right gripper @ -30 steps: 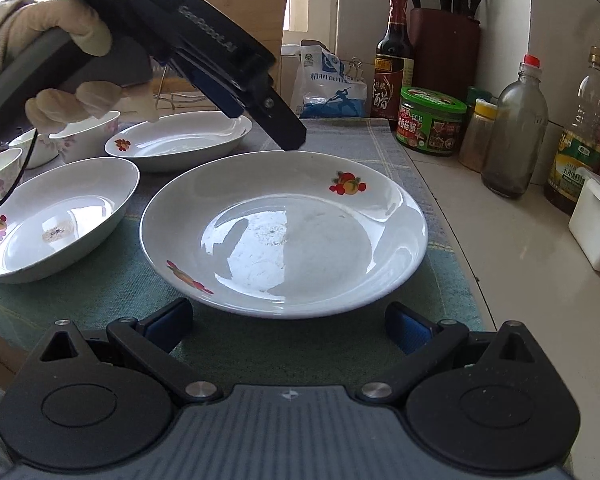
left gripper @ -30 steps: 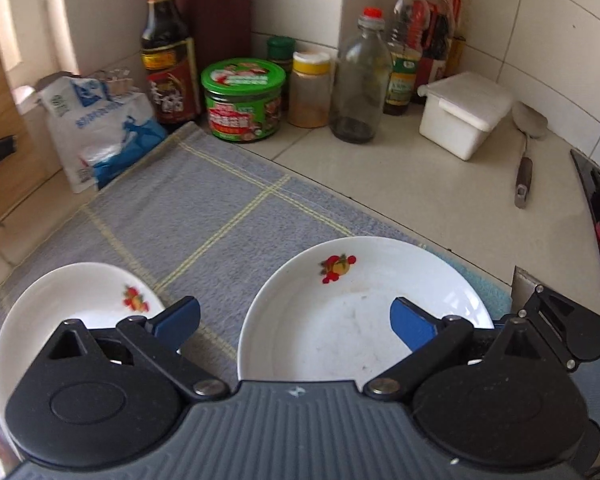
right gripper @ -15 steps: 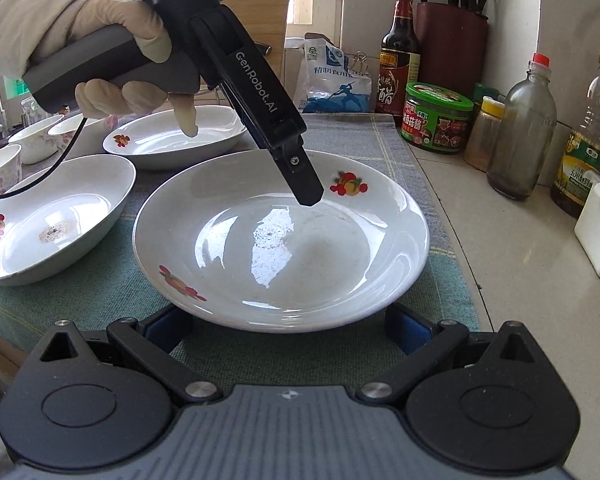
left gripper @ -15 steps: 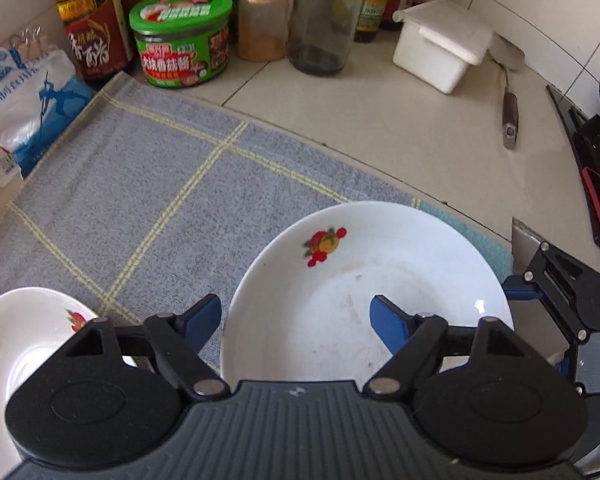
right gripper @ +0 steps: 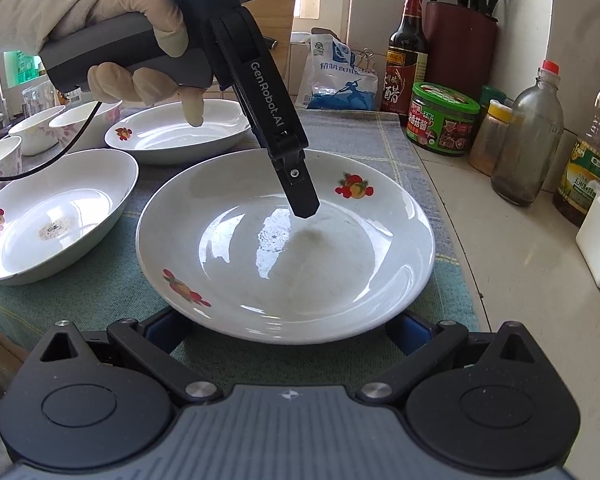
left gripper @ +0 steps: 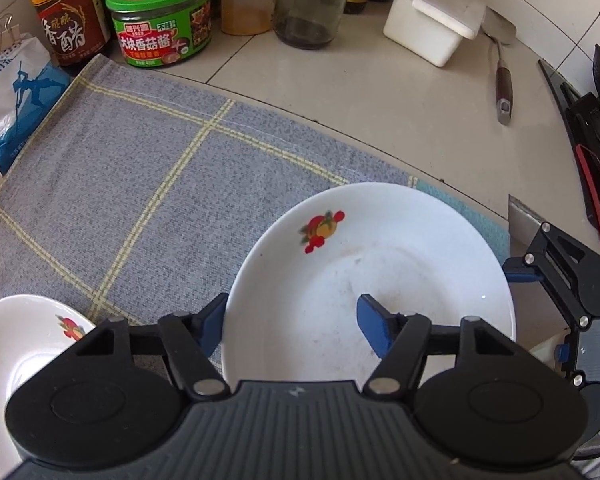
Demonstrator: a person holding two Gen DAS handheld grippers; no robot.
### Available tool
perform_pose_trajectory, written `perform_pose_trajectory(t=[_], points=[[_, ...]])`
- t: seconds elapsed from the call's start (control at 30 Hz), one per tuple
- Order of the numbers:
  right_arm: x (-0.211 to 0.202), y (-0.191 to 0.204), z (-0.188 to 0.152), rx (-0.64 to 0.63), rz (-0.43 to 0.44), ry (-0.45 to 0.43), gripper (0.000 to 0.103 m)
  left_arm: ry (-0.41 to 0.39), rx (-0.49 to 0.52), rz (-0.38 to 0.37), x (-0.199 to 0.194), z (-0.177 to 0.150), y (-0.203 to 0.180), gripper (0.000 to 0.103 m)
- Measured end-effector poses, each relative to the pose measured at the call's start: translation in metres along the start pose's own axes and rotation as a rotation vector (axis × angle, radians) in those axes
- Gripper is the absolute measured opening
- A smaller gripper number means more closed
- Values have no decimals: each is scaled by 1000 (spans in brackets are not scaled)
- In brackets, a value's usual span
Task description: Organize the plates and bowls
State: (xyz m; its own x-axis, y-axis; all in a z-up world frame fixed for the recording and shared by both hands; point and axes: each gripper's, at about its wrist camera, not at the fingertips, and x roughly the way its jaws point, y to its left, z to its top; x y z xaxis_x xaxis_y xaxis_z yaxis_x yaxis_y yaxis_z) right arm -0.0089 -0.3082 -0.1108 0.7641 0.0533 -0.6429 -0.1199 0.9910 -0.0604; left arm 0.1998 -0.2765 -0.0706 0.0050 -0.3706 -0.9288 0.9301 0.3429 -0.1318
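My left gripper (left gripper: 290, 330) has just closed, grasping the plate's (left gripper: 380, 264) rim between its fingers; my right gripper (right gripper: 288, 334) stays released, straddling the near rim.

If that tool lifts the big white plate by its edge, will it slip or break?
Likely slippery: the plate is glossy, with bright reflections. Probably stiff yet breakable, since it looks ceramic. The left tool straddles only one side of the rim, so the plate may tilt down at the far side when raised.
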Motion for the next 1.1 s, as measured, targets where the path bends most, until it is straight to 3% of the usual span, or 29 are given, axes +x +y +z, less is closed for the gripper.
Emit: perform_pose_trajectory(t=[0.2,0.47,1.1], points=[[1,0,2,10,4,14,103,23,35,-16,1,2,-1,68],[1,-6,12,53,21,21,103,-12,36,-18,-5,4,3,68],[38,-44,45,-31,-13,24,103,-81,20,3,2,47,32,68]])
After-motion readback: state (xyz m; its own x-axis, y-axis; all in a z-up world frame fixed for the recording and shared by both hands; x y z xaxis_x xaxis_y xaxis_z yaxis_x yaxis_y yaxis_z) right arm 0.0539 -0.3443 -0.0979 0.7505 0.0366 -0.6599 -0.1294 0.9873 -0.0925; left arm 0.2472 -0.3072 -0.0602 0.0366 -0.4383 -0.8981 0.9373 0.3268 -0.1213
